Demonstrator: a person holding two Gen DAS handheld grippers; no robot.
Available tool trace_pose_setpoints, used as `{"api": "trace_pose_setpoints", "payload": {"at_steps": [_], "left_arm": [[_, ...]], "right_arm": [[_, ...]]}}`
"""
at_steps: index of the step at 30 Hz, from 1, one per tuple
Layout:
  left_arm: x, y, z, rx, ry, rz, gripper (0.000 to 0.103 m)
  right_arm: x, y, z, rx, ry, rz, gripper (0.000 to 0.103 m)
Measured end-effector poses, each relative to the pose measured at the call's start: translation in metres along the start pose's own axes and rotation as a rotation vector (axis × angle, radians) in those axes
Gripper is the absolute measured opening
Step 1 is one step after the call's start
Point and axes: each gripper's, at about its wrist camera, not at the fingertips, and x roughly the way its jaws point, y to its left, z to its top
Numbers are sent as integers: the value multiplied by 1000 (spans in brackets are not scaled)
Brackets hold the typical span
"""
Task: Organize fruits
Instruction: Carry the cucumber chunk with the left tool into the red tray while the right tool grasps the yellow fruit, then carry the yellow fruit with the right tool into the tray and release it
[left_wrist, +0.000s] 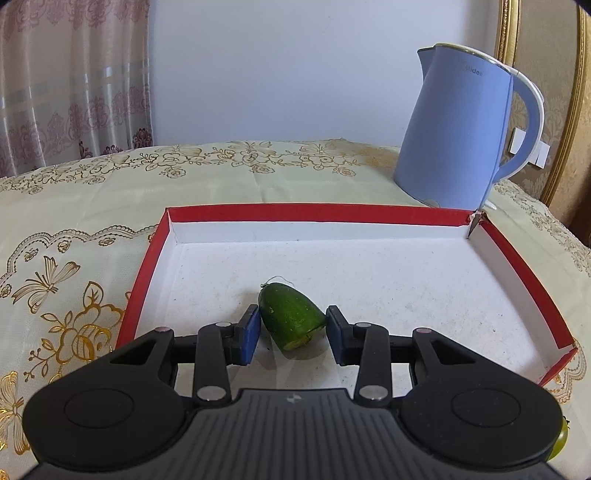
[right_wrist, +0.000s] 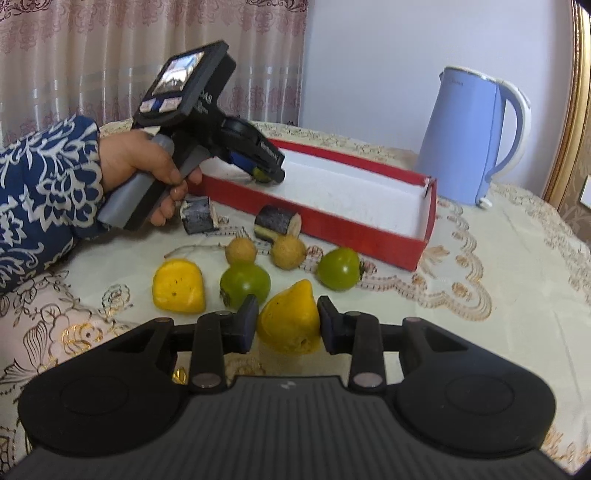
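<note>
My left gripper (left_wrist: 292, 312) is shut on a green cut fruit piece (left_wrist: 286, 325), low over the white floor of the red-walled box (left_wrist: 295, 212). The right wrist view shows that same left gripper (right_wrist: 264, 171) inside the box (right_wrist: 332, 218), with a hand in a blue patterned sleeve holding it. Blue pads of my right gripper (right_wrist: 288, 302) are shut on a yellow pointed fruit piece (right_wrist: 290, 325), low over the tablecloth in front of the box.
On the cloth before the box lie another yellow piece (right_wrist: 179, 286), two green round fruits (right_wrist: 245, 282) (right_wrist: 340, 273), two brown round fruits (right_wrist: 241, 250) (right_wrist: 288, 251) and two dark cut pieces (right_wrist: 197, 214) (right_wrist: 277, 221). A blue kettle (right_wrist: 476, 136) stands behind the box's right end.
</note>
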Motion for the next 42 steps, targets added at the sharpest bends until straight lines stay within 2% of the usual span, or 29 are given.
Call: {"api": "trace_pose_setpoints", "payload": {"at_steps": [3, 4, 5, 7, 12, 18, 21, 24, 25, 27, 29, 30, 31, 32, 34, 36, 40, 42], "left_arm": [[0, 0, 0, -3, -1, -2, 37], [0, 1, 0, -4, -1, -3, 37], [0, 1, 0, -6, -1, -4, 37], [0, 2, 0, -7, -2, -5, 38], [0, 3, 0, -5, -1, -9, 38], [0, 4, 0, -7, -1, -12, 38], [0, 4, 0, -7, -2, -12, 38], [0, 4, 0, -7, -2, -13, 38], [0, 4, 0, -7, -2, -13, 38], [0, 4, -1, -7, -2, -12, 38], [-1, 4, 0, -6, -3, -12, 38], [0, 4, 0, -6, -3, -12, 38], [0, 3, 0, -6, -3, -12, 38], [0, 3, 0, -4, -3, -11, 38], [-1, 4, 0, -7, -3, -13, 38], [-1, 3, -1, -6, -3, -12, 38], [-1, 4, 0, -7, -3, -13, 38], [-1, 4, 0, -6, -3, -13, 38]], "right_arm": [[-4, -6, 17, -16, -33, -18, 31], [-5, -9, 23, -20, -43, -23, 21], [-4, -13, 30, -22, -55, -27, 15], [0, -23, 47, -17, -75, -34, 15], [28, -41, 70, -11, -53, -37, 15], [3, -36, 48, 34, -47, -24, 15], [-2, -30, 24, 59, 11, -12, 17], [4, -27, 9, 31, 73, 8, 17], [6, -27, 7, 28, 86, 17, 18], [12, -24, 6, 19, 102, 30, 29], [16, -19, 6, 7, 97, 51, 51], [17, -15, 5, -10, 98, 51, 56], [20, -10, 4, -35, 103, 43, 70], [23, -6, 2, -55, 118, 25, 75], [24, -4, -1, -57, 113, -5, 68], [21, -7, 0, -25, 92, 2, 67], [31, -13, -5, -27, 138, -24, 54], [33, -21, -6, 11, 144, 7, 54]]}}
